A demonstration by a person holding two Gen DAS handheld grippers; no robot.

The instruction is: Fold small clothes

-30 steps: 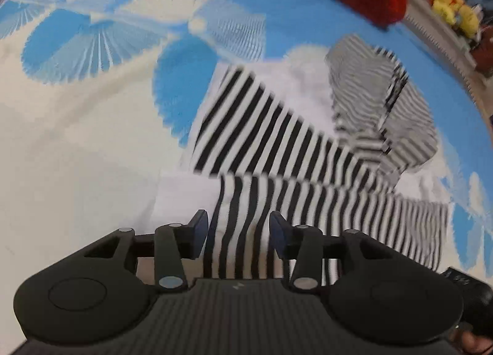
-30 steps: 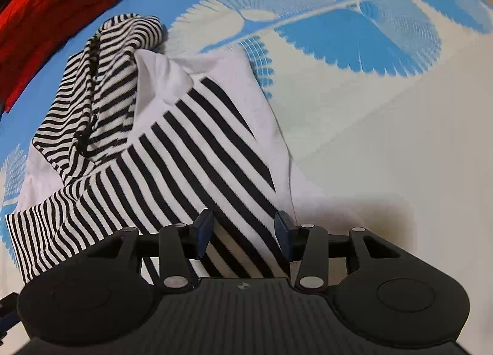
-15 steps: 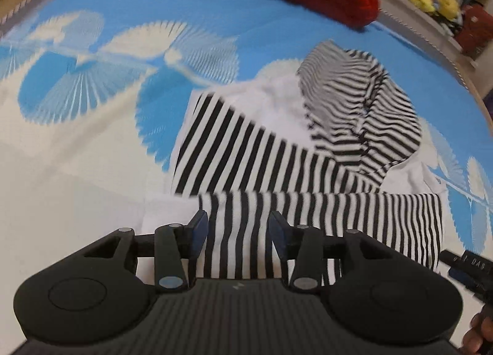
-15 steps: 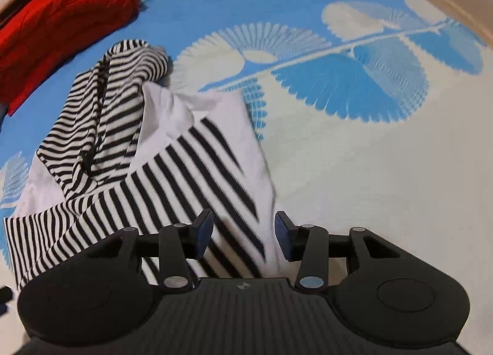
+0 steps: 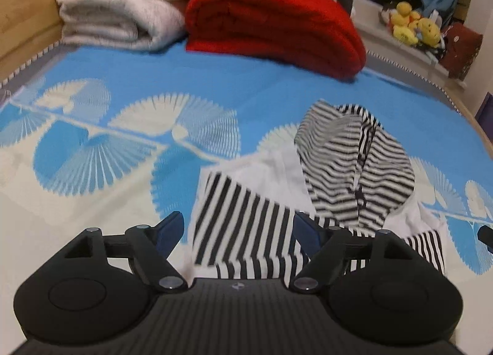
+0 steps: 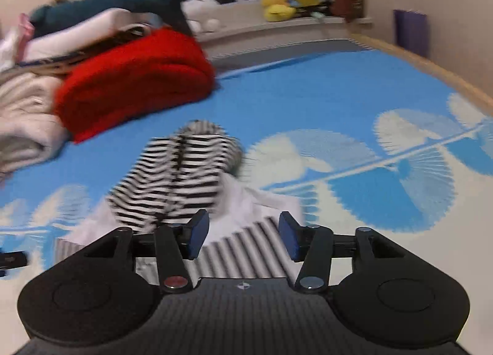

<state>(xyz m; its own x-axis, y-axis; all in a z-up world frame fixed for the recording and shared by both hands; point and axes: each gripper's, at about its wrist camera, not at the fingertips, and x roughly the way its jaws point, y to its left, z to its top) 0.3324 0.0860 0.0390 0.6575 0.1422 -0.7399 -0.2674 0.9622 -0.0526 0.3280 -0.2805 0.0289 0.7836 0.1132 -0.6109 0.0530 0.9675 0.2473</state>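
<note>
A black-and-white striped hooded garment (image 5: 246, 216) lies partly folded on the blue-and-white bedspread (image 5: 92, 155). Its hood (image 5: 354, 170) points to the far side. My left gripper (image 5: 239, 233) hovers above the near striped fold. Its jaws are opening wide and no cloth is pinched between them. In the right wrist view the same garment (image 6: 178, 176) lies ahead and below. My right gripper (image 6: 243, 239) hangs over the striped edge (image 6: 246, 253), its jaws opening too, with nothing gripped.
A folded red blanket (image 5: 277, 25) and a rolled cream blanket (image 5: 123, 10) sit at the far end of the bed. Yellow plush toys (image 5: 413, 25) rest on a sill beyond. The wooden bed edge (image 6: 431, 68) runs along the right.
Both grippers have lifted away from the garment and tilted up, so the blankets and the sill came into view. Both pairs of jaws stand wider, the left much more. The garment stays flat.
</note>
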